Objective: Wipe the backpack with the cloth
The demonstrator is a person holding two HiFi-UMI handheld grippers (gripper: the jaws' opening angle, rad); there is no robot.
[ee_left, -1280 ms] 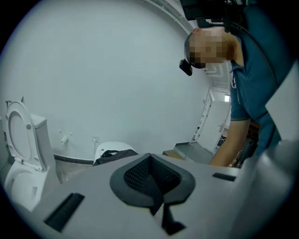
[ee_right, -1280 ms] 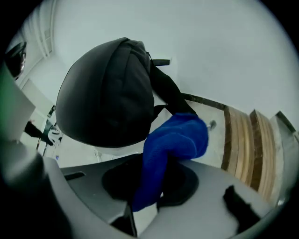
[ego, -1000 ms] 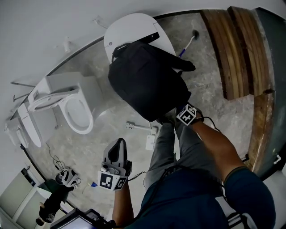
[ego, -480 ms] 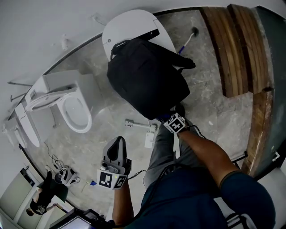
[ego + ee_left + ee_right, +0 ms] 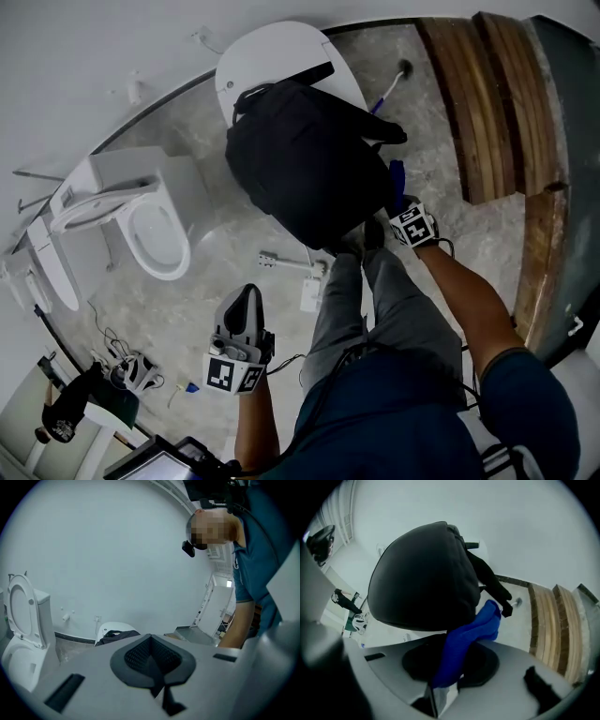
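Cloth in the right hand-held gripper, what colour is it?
The cloth is bright blue, clearest in the right gripper view.

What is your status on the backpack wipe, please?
Right gripper shut on cloth, at lower right edge of backpack. Left gripper shut, empty, held low. Nothing blocking.

Your right gripper moves out from under the backpack's lower edge, where it was half a second ago, and now sits up at the bag's right side. The blue cloth in its jaws now shows plainly against that side.
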